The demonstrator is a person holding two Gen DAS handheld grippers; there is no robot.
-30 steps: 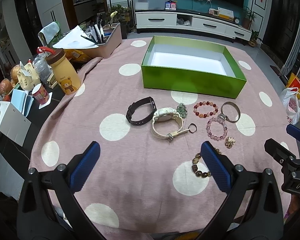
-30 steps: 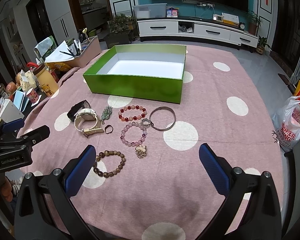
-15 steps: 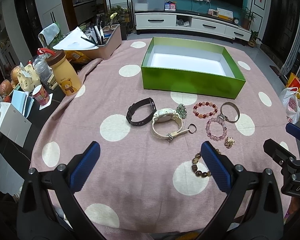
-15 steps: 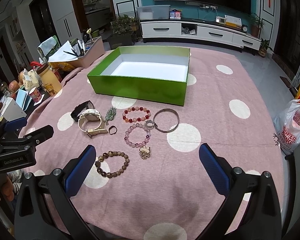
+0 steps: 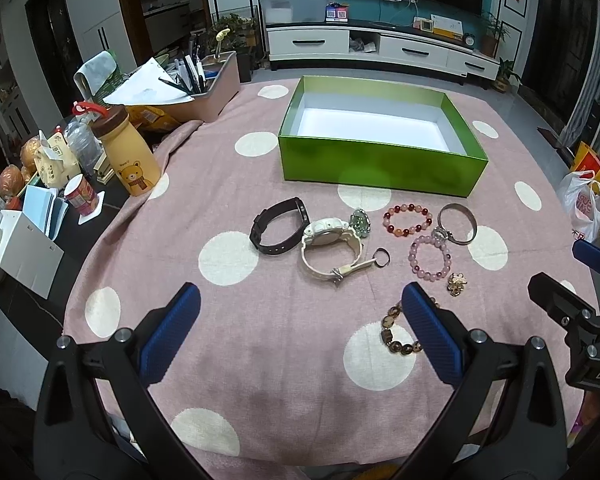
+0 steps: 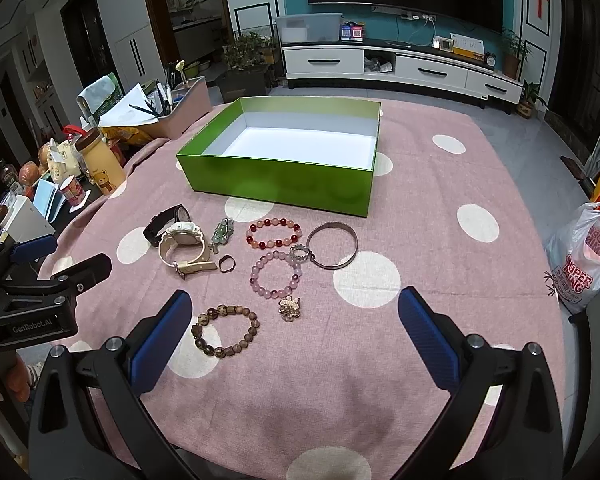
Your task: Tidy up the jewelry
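Note:
An empty green box (image 5: 380, 164) (image 6: 280, 184) stands on the pink dotted cloth. In front of it lie a black watch (image 5: 278, 227), a white watch (image 5: 330, 248) (image 6: 184, 248), a green pendant (image 6: 222, 234), a small ring (image 6: 226, 263), a red bead bracelet (image 6: 274, 233), a pink bead bracelet (image 6: 276, 274), a silver bangle (image 6: 332, 244), a gold charm (image 6: 289, 307) and a brown bead bracelet (image 6: 225, 332). My left gripper (image 5: 300, 332) and right gripper (image 6: 292, 332) are both open and empty, hovering near the front of the jewelry.
At the left table edge stand a yellow bear bottle (image 5: 126, 152), a pen tray (image 5: 204, 92), a cup, snacks and a white box (image 5: 24, 256). A plastic bag (image 6: 584, 256) sits off the right edge.
The right gripper has moved slightly forward and left, so the jewelry and box sit a little lower and farther right in its view. The left gripper has barely moved.

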